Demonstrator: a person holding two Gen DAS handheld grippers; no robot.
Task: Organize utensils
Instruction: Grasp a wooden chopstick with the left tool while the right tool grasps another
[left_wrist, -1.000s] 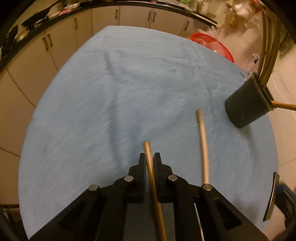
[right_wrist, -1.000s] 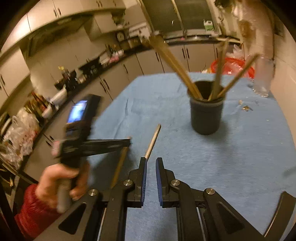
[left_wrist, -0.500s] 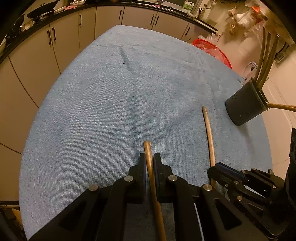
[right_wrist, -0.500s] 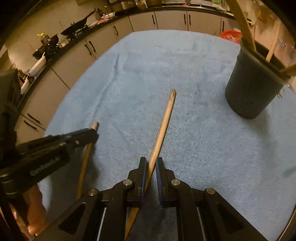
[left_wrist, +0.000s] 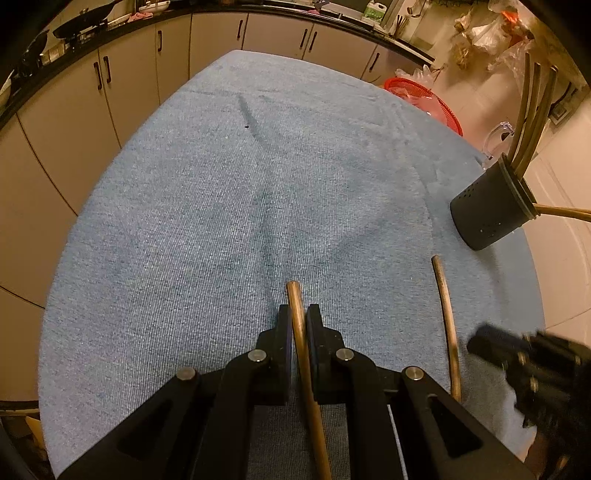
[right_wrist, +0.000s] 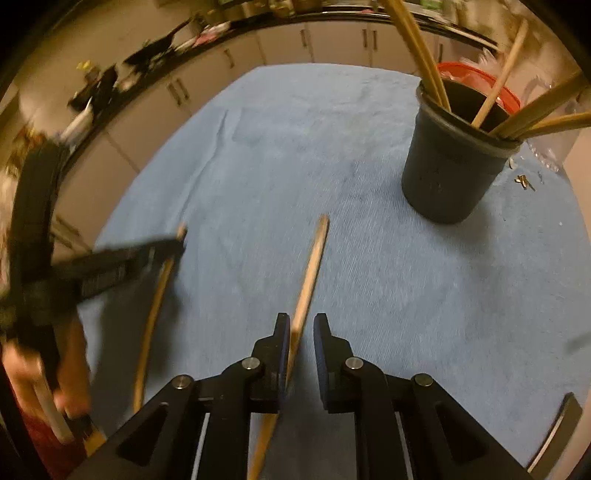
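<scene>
My left gripper is shut on a wooden stick, whose tip pokes out over the blue cloth. A second wooden stick lies on the cloth and runs between the jaws of my right gripper. These jaws are opening: the stick rests near the left pad and a gap shows on the right. A black perforated holder with several wooden utensils stands upright at the far right. The left wrist view also shows the second stick, the holder and the blurred right gripper.
A red basket sits beyond the table's far edge, with a clear jug near it. Small bits of debris lie right of the holder. Cabinets ring the table. A hand in a red sleeve holds the left gripper.
My right gripper has come down and forward over the second stick, and its jaws have spread a little. It now shows at the right of the left wrist view. The left gripper keeps its stick.
</scene>
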